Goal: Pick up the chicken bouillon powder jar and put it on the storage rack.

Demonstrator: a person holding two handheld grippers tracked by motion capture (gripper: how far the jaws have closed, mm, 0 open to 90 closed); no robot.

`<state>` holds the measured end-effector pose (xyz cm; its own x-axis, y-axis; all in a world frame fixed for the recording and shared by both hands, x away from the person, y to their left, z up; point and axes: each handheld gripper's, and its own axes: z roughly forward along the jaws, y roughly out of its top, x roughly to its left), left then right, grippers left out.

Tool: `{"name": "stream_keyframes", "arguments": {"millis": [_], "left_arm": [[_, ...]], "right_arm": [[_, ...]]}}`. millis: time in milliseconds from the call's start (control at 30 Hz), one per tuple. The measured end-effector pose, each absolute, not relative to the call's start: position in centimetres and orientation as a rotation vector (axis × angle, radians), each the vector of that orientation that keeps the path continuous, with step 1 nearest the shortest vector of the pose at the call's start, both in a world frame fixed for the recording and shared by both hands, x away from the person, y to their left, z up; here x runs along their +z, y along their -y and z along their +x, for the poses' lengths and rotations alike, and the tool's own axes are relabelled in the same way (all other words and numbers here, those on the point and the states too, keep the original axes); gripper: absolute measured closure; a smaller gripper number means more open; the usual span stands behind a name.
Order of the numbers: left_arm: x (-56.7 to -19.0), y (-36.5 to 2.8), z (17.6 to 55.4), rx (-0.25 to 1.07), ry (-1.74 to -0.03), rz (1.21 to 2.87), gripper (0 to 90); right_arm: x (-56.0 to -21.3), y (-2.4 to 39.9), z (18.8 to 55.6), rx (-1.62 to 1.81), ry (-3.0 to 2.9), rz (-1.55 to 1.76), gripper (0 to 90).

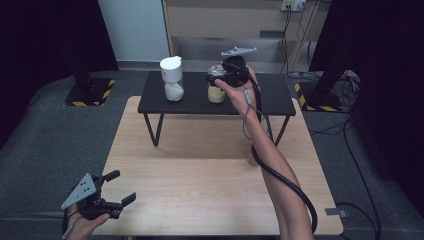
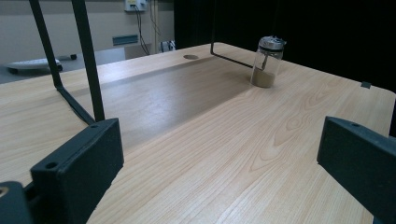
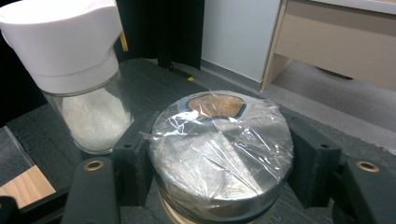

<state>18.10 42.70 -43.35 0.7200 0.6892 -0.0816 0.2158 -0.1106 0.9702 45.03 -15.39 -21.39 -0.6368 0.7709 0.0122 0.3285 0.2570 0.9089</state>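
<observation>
Standing upright, jar (image 3: 219, 149) in right gripper (image 3: 219, 154)

text: none legible | labels: none | brands: none | numbers: none | signs: none

Lab, black curtains (image 1: 30, 40), hazard-striped stand bases (image 1: 90, 92), cables (image 1: 350, 145)

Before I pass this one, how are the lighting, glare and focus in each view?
High view: the pale wooden table is evenly lit, its surroundings fall to near black, and the image is soft. Left gripper view: the black shelf frame's shadow lies across the tabletop, and the near jaws are slightly soft. Right gripper view: glare streaks the crinkled plastic wrap on the metal-lidded jar; the white-capped glass dispenser looks washed out.
</observation>
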Motion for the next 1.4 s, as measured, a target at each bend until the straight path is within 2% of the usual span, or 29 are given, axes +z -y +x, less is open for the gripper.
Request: {"name": "stream_keyframes", "arguments": {"millis": [533,600,700,833,1400], "left_arm": [[-43.3,-42.7,18.1,0.471,-0.733,1.674,0.0],[-43.3,-42.7,18.1,0.472,-0.732,1.671,0.0],[-43.3,-42.7,18.1,0.473,-0.732,1.671,0.0],[-43.3,-42.6,18.1,0.475,-0.732,1.675,0.0],[-43.3,-42.6,18.0,0.475,-0.729,1.674,0.0]], "right_arm": [[-22.4,15.7,44.8,1.386,-2.067,1.000,34.4],[-22.8,15.8,44.6,1.407,-2.040,1.004,24.7],[-23.3,16.3,44.4,1.463,-2.009,1.012,14.8],[-22.9,16.4,44.0,1.460,-2.001,0.984,9.1],[-20.6,17.5,41.8,1.472,-1.989,0.892,7.3]]}}
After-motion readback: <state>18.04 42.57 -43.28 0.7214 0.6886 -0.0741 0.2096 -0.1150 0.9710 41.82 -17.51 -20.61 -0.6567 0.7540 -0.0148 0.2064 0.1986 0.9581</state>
